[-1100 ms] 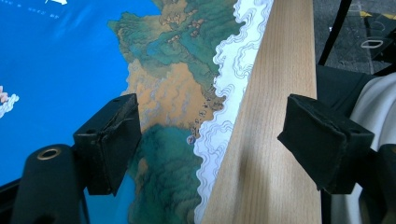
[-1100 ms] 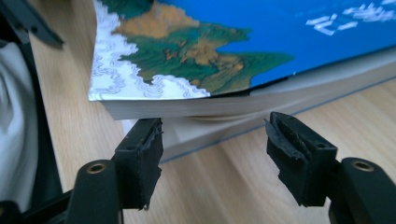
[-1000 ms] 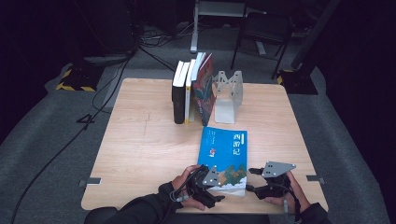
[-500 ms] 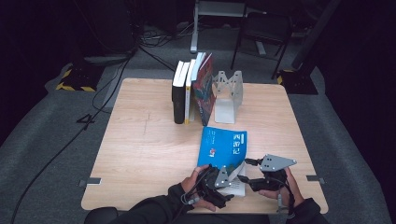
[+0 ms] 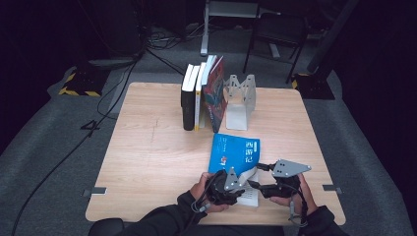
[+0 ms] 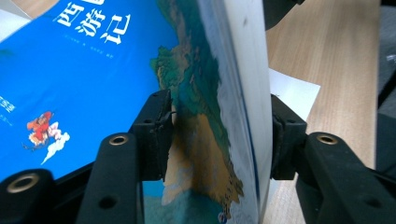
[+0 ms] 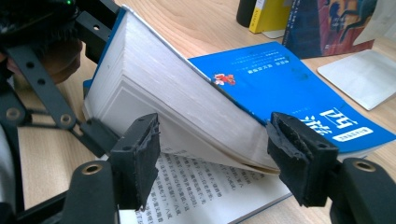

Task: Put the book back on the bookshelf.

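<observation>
Left gripper (image 6: pixel 217 135) clamped on the blue book's (image 5: pixel 236 150) lifted cover and page block. Right gripper (image 7: pixel 212 156) open, jaws either side of the fanned pages, printed page beneath.

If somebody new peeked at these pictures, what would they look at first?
Probably the bright blue book near the front edge of the table, with its cover and a thick wad of pages lifted up. The left gripper is clamped on that lifted part, and the right gripper sits open just beside the pages. At the back, a row of books stands next to a metal bookend.
</observation>
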`<action>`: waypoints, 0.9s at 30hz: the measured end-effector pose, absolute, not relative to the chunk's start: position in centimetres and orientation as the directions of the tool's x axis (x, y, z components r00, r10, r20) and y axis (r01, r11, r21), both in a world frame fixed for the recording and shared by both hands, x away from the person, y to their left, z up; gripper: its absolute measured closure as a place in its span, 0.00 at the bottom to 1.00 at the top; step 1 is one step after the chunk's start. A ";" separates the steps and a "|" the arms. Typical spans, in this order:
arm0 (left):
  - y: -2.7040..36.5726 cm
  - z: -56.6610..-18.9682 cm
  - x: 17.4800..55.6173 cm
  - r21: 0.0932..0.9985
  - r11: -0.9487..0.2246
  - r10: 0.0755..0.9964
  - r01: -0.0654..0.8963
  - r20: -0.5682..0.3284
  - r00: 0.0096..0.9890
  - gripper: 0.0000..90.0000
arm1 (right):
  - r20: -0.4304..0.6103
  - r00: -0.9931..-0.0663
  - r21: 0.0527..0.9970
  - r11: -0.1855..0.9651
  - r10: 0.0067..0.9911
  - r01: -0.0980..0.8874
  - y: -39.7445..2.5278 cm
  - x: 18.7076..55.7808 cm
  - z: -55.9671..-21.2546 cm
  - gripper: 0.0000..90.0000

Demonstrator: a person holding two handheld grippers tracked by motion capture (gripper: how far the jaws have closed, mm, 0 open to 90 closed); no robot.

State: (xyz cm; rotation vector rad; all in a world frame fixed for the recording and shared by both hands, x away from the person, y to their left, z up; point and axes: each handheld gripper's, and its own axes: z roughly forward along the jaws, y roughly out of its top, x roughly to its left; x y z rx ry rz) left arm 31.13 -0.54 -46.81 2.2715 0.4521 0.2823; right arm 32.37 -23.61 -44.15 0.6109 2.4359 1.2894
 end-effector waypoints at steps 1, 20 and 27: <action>-0.5 -46.7 31.1 0.742 -0.631 0.401 0.226 0.064 0.914 0.59 | -0.077 -0.857 0.838 0.498 0.509 0.221 -23.6 32.4 -44.1 0.38; 5.0 -44.9 31.6 0.752 -0.649 0.318 0.120 0.125 0.940 0.85 | -0.122 -0.873 0.816 0.549 0.472 0.183 -23.4 33.1 -44.8 0.33; 6.8 -44.4 31.2 0.756 -0.643 0.329 0.126 0.124 0.936 0.85 | -0.173 -0.881 0.818 0.562 0.440 0.119 -22.1 33.5 -44.4 0.33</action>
